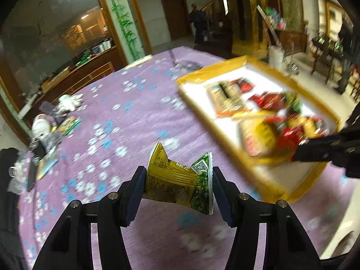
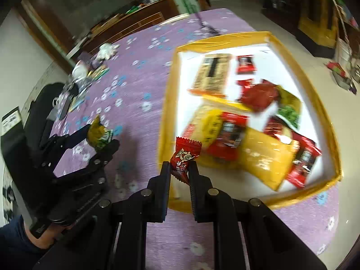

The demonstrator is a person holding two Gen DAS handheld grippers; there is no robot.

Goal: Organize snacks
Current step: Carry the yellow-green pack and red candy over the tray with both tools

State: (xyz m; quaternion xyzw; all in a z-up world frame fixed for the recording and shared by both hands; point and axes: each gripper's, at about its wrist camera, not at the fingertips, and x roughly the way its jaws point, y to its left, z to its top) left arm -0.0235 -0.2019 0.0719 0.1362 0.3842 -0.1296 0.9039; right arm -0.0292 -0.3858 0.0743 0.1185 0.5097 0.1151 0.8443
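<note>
My left gripper [image 1: 178, 175] is shut on a green and yellow snack packet [image 1: 180, 180], held above the purple flowered tablecloth [image 1: 126, 121]. In the right wrist view that same left gripper [image 2: 101, 138] shows at the left with the packet [image 2: 99, 135] in it. My right gripper [image 2: 178, 168] is shut on a small red candy wrapper [image 2: 183, 159], just left of the near corner of the yellow-rimmed white tray [image 2: 167, 99]. The tray [image 1: 195, 76] holds several red, yellow and green snack packs [image 2: 236, 135]. The right gripper [image 1: 315, 150] shows dark at the tray's near right edge.
At the table's far left lies clutter: a white cloth [image 1: 67, 102], a round white object [image 1: 41, 123], small packets [image 1: 69, 123] and dark items [image 1: 33, 175]. A wooden cabinet [image 1: 74, 76] stands behind the table. A person [image 1: 199, 24] stands in the far doorway.
</note>
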